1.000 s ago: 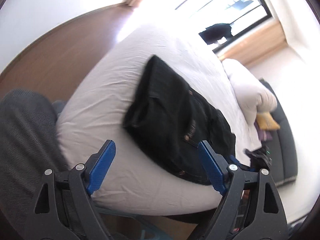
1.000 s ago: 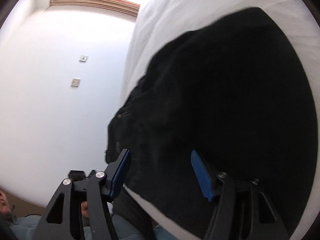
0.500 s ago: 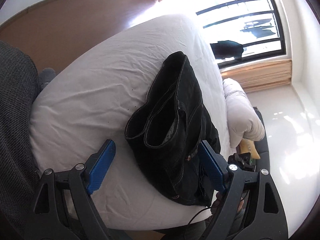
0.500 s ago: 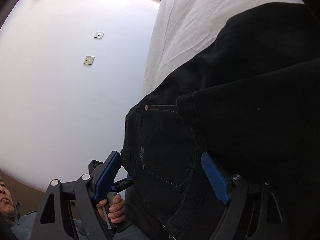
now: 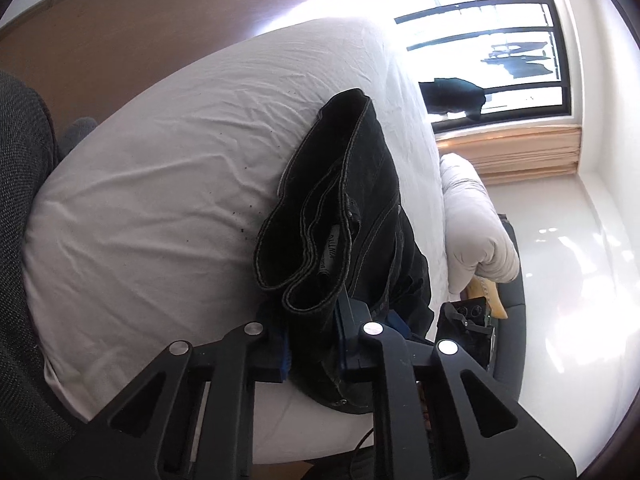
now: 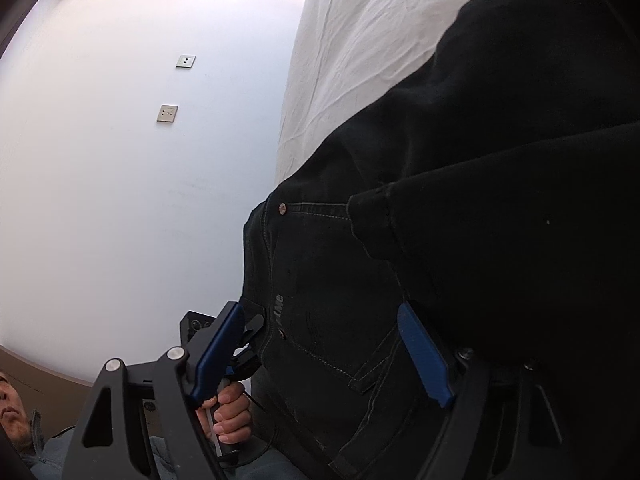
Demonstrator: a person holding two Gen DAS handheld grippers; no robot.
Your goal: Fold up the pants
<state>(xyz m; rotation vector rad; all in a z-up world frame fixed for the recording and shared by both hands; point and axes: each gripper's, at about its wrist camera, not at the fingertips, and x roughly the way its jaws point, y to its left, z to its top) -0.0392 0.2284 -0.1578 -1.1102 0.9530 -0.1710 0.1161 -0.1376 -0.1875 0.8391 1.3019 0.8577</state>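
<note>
Black folded pants [image 5: 360,200] lie on the white bed [image 5: 160,200], their near edge hanging over the mattress side. My left gripper [image 5: 312,344] is closing, its blue pads pressed on that near fold of denim. In the right wrist view the pants [image 6: 480,240] fill most of the picture, showing a pocket and rivets. My right gripper [image 6: 320,316] stands wide around the pocket area; its jaws are closing, but the blue pads are apart from the cloth. A hand [image 6: 228,408] holds the left gripper's handle below it.
A rolled white duvet [image 5: 476,232] lies at the bed's far end, with a dark sofa [image 5: 512,296] and a yellow cushion beside it. A window [image 5: 500,60] is behind. A grey chair back [image 5: 20,240] stands at the left. A white wall with sockets [image 6: 168,114] is beside the bed.
The left jaws went from wide open to shut on the pants' near fold while the gripper sank closer to it. The right gripper moved along the pants to the pocket area, staying open.
</note>
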